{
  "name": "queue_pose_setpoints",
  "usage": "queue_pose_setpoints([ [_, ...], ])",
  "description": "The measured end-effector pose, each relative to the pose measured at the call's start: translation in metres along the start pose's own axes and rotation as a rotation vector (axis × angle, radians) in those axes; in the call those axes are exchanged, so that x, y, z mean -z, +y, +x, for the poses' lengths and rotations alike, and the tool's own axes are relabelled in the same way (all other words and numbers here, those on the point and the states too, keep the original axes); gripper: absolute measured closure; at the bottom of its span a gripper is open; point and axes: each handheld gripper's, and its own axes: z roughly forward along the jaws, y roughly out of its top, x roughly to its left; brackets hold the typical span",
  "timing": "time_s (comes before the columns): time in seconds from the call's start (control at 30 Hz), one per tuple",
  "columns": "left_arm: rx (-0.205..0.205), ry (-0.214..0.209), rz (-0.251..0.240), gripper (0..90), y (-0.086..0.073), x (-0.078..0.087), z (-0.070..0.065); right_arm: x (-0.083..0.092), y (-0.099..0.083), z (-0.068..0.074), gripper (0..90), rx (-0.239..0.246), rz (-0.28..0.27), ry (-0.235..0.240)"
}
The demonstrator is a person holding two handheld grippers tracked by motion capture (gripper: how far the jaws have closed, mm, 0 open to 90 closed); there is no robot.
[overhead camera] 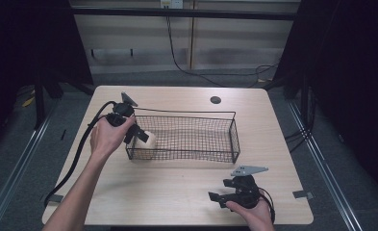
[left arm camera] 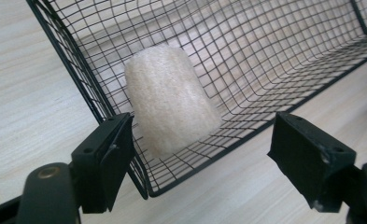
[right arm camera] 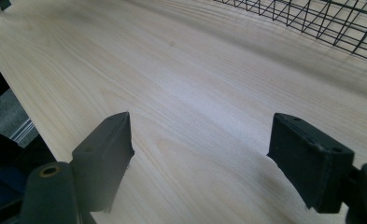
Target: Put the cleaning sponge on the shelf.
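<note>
**Pale foam lump sits in the left end of the wire basket**

Taking the black wire basket (overhead camera: 191, 115) as the landmark, the person's left hand (overhead camera: 107, 137) holds the left gripper (overhead camera: 137, 134) at the basket's left end, its tips over the short end wall. In the left gripper view the jaws stand spread wide, gripping nothing, one on each side of the basket's near corner. The pale foam lump (left arm camera: 169, 100) lies inside the basket, against that left end wall, resting on the mesh floor just beyond the jaws and apart from both.

Nearer the person than the basket's right end, and well apart from it, the right gripper (overhead camera: 220, 198) rests low over the bare wooden table (overhead camera: 177, 183). Its jaws are likewise released and empty, the basket's mesh showing at the top edge of the right gripper view.
</note>
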Motion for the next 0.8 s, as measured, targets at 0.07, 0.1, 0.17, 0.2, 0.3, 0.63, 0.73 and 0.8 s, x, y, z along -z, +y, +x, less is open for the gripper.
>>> queue_pose_setpoints([
  [0.07,-0.012,-0.012,-0.006,21.9,-0.004,0.002,0.0,0.0,0.0,0.0,21.4,-0.001,-0.001,0.001],
  [0.1,-0.013,-0.02,-0.01,22.0,-0.006,0.003,0.001,0.0,0.0,0.0,21.4,0.0,-0.001,0.0],
  [0.17,-0.02,-0.014,-0.01,22.0,-0.011,0.004,0.004,0.0,0.0,0.0,21.4,-0.003,-0.001,0.0],
  [0.2,-0.014,-0.019,-0.026,22.1,-0.014,0.006,0.006,0.0,0.0,0.0,21.4,-0.002,-0.001,0.0],
  [0.3,-0.012,-0.051,-0.042,19.7,-0.021,0.011,0.013,0.0,0.0,0.0,21.4,-0.001,-0.001,-0.001],
  [0.63,-0.04,-0.059,-0.106,19.2,-0.044,0.03,0.019,0.0,0.0,-0.001,21.4,-0.003,-0.001,-0.006],
  [0.73,-0.056,-0.06,-0.132,19.2,-0.051,0.033,0.022,0.0,0.0,0.0,21.4,-0.002,0.0,-0.007],
  [0.8,-0.049,-0.071,-0.152,19.2,-0.057,0.033,0.022,0.0,0.0,-0.001,21.3,-0.001,-0.003,-0.006],
])
